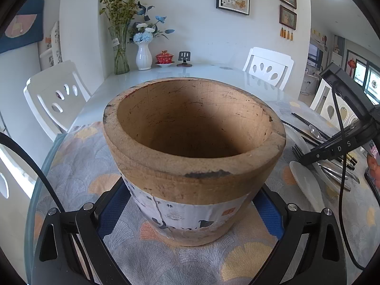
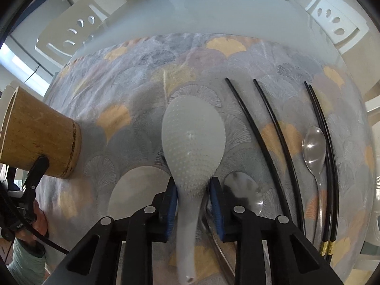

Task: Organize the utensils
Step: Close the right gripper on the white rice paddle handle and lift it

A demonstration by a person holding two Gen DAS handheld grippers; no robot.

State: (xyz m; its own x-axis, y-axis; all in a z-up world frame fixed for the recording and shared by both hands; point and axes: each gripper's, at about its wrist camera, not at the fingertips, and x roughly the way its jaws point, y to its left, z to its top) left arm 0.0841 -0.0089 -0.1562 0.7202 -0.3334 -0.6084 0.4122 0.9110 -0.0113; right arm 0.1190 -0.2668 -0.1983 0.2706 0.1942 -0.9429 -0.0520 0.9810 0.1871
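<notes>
Cork fills the left wrist view: a wide brown holder (image 1: 193,163) stands upright on the patterned tablecloth (image 1: 78,166), its hollow bare, a printed paper band round its lower part. The left gripper (image 1: 193,216) clasps it, blue pads pressed to either side of the base. Off to the right lie a fork (image 1: 298,150), a white rice paddle (image 1: 306,180) and black chopsticks (image 1: 306,121), with the right gripper above them.

From the right wrist view, the right gripper (image 2: 193,200) points steeply down, its blue pads closed against the neck of the white rice paddle (image 2: 193,137), which appears raised above its shadow. Black chopsticks (image 2: 268,128) and a clear plastic spoon (image 2: 314,147) lie to the right; the holder stands left.
</notes>
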